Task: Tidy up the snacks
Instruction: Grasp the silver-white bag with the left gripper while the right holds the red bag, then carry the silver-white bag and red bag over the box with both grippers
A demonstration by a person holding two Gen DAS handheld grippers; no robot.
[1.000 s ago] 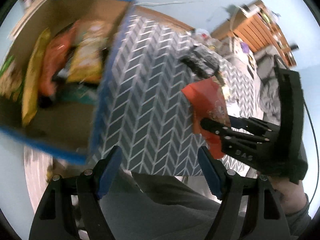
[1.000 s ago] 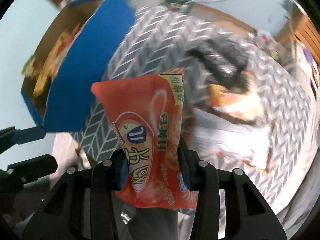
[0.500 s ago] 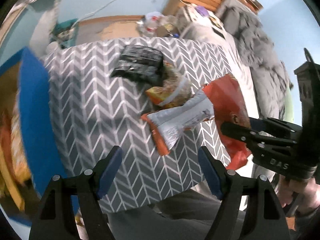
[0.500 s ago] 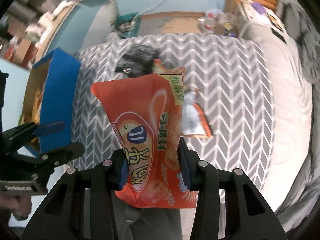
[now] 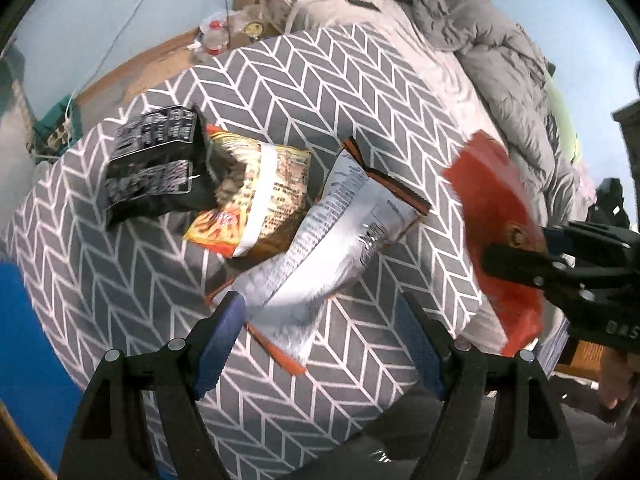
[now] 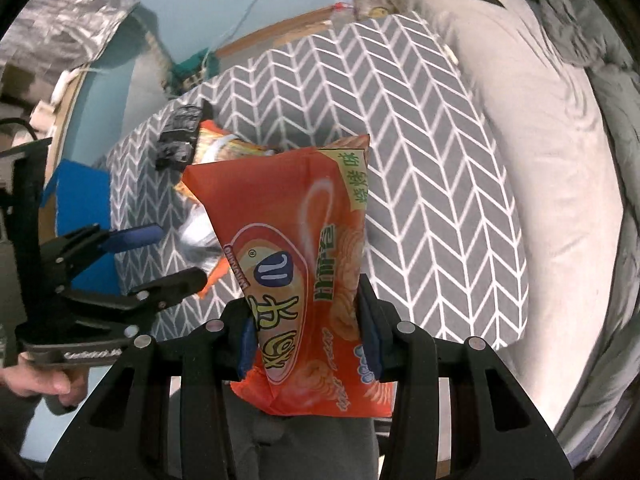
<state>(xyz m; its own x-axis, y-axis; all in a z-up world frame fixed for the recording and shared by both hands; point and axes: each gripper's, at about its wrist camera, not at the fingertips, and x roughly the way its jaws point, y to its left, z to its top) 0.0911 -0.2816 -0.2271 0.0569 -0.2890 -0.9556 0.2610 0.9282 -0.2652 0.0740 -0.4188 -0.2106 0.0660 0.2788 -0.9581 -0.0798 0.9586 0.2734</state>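
The right gripper (image 6: 306, 332) pinches the orange bag (image 6: 296, 264). The left gripper (image 5: 320, 344) is spread, empty. A loose pinch could drop the bag.

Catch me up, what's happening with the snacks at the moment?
A person is sorting snack bags with a tool in each hand. The right tool is shut on an orange snack bag, held above the chevron-patterned surface. The left tool is open and empty, above a silver bag. A yellow bag and a black bag lie beside it.
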